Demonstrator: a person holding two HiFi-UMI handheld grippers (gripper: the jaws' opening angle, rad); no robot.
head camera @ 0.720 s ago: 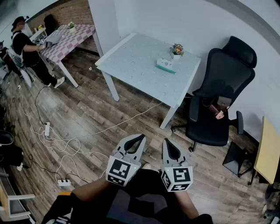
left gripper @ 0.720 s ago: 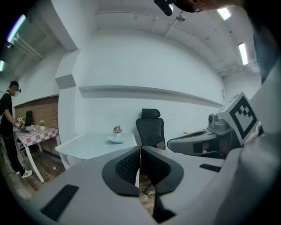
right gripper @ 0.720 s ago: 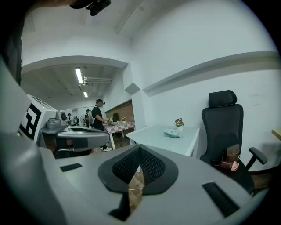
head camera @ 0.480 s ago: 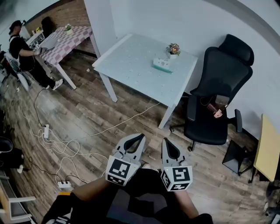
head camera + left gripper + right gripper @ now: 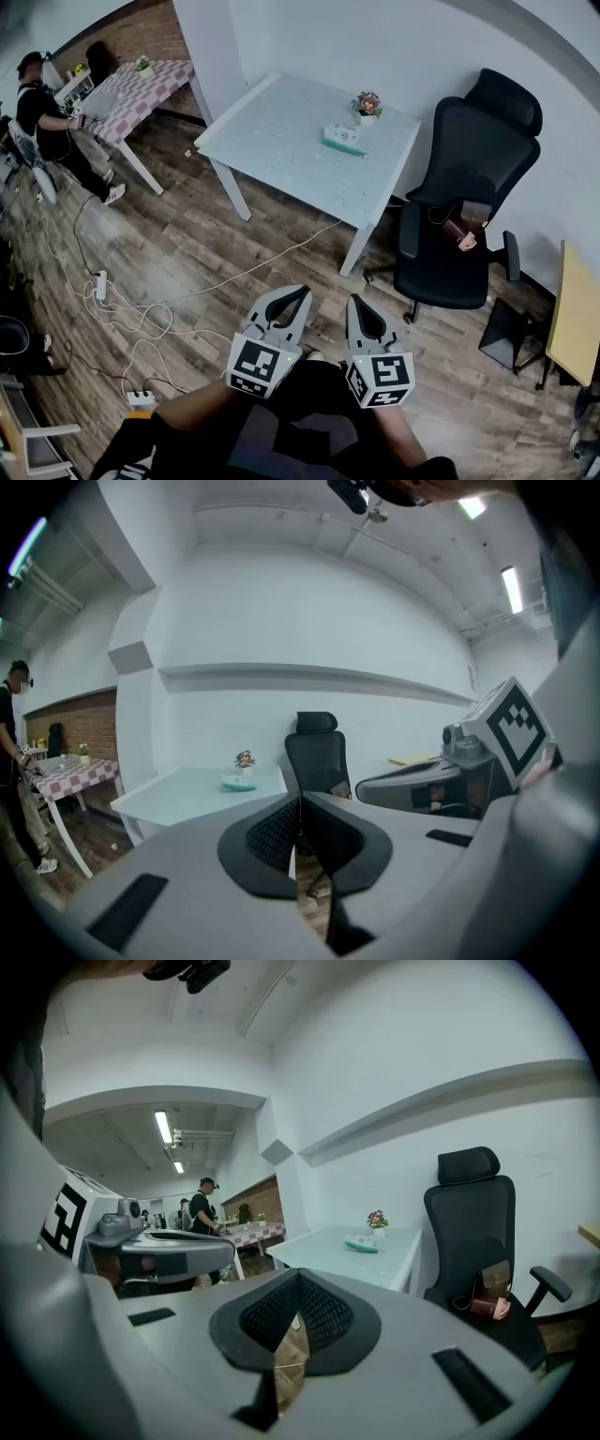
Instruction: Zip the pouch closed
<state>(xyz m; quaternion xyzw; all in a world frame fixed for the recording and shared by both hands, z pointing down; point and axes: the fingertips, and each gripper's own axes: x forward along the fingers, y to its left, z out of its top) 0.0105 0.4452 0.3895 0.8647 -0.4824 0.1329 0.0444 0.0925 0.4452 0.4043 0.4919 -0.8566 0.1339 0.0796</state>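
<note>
Over on the pale table (image 5: 281,141) lies the likely pouch (image 5: 343,139); left gripper (image 5: 296,298) and right gripper (image 5: 357,306), unneeded yet, hang clenched empty.

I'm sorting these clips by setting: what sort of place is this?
Probably an office or workroom: a black office chair beside a pale table, power strips and cables on the wood floor, and a person at a checked-cloth table.

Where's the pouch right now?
In the head view the pouch lies on the white table, toward its right end, beside the small flower pot, left of the black chair.
</note>
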